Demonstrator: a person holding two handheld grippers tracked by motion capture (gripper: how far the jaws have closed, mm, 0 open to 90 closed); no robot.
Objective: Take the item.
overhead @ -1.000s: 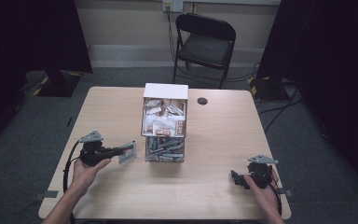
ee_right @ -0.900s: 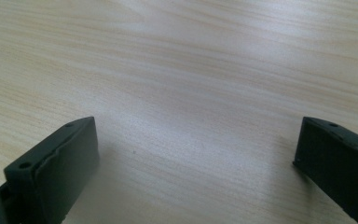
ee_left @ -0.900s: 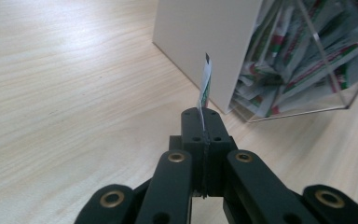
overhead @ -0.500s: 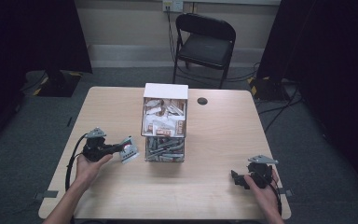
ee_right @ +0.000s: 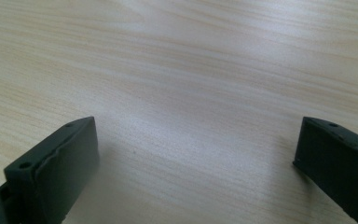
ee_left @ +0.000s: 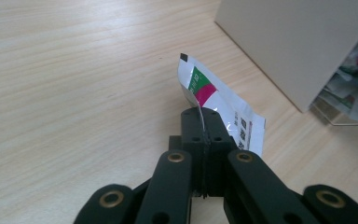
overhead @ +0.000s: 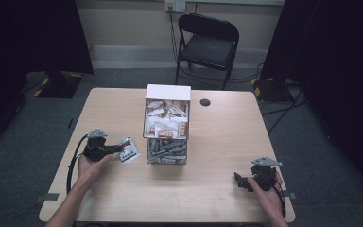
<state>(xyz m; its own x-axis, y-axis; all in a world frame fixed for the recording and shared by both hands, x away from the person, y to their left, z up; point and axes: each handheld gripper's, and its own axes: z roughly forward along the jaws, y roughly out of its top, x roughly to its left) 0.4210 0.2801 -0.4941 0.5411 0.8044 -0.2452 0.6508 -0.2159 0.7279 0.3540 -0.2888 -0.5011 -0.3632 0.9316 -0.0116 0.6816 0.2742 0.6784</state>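
L gripper [overhead: 116, 150]: mid-left of frame, clamped on packet [ee_left: 216, 105].
R gripper [overhead: 242, 181]: lower right, jaws apart, holding nothing.
Step (guess): packet to box [overhead: 167, 124], keep pinch firm, approach box's open side.

A small white foil packet [ee_left: 223, 105] with a green and magenta patch and printed codes stands on edge, pinched between the closed jaws of the left gripper [ee_left: 204, 126], just left of the clear two-tier box [overhead: 167, 124] of packets at the middle of the wooden table [overhead: 217, 156].
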